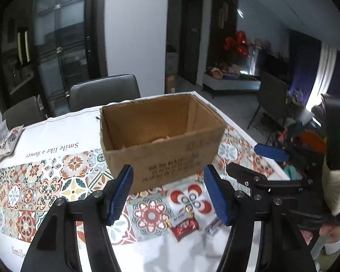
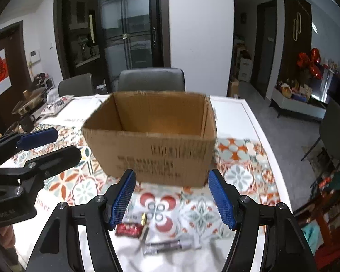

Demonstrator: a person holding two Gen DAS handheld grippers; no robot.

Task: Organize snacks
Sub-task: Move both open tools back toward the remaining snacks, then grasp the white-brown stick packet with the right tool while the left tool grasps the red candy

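Observation:
An open cardboard box (image 1: 161,140) stands on the patterned tablecloth; it also shows in the right wrist view (image 2: 151,140). Something pale lies inside it, hard to make out. A red snack packet (image 1: 185,227) lies on the cloth in front of the box, with a small gold-wrapped sweet (image 1: 189,210) beside it. In the right wrist view the red packet (image 2: 128,230) lies next to a silver-purple wrapped bar (image 2: 167,247). My left gripper (image 1: 170,195) is open and empty above these snacks. My right gripper (image 2: 172,197) is open and empty too.
Grey chairs (image 2: 151,79) stand behind the table. A patterned bag (image 1: 8,140) lies at the far left. Cookware and clutter (image 2: 29,104) sit at the table's far left end. The table edge (image 2: 260,136) runs along the right, with floor beyond.

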